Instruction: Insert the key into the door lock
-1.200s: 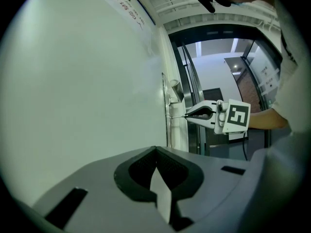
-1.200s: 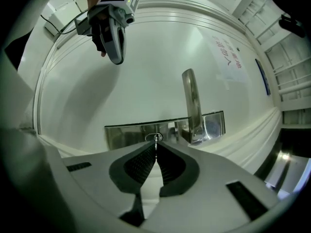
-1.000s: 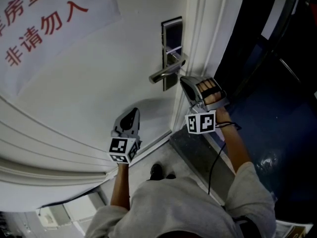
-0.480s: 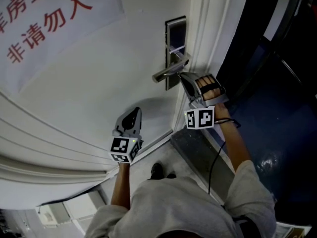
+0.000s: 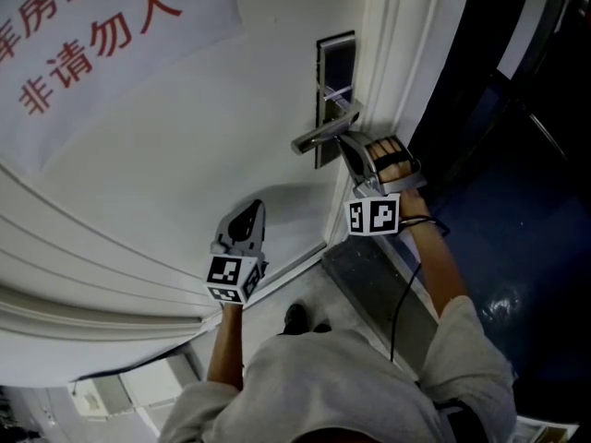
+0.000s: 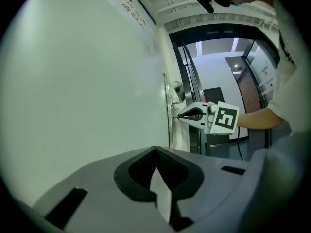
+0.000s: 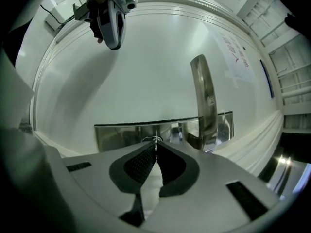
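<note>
Now pinching key (image 7: 155, 140) tight in right gripper (image 7: 155, 148), tip at lower end of lock plate (image 7: 119, 134) (left gripper (image 6: 156, 152) closed, empty). Risk of skidding across plate if tilted.

Your right gripper (image 5: 347, 144) is at the tall metal lock plate (image 5: 334, 63) on the right edge of the white door (image 5: 185, 155). It holds the small metal key (image 7: 152, 140) just below the metal lever handle (image 5: 319, 137). Your left gripper (image 5: 249, 209) faces bare door, well left of the plate. The paper sign with red characters (image 5: 92, 35) is upper left.
</note>
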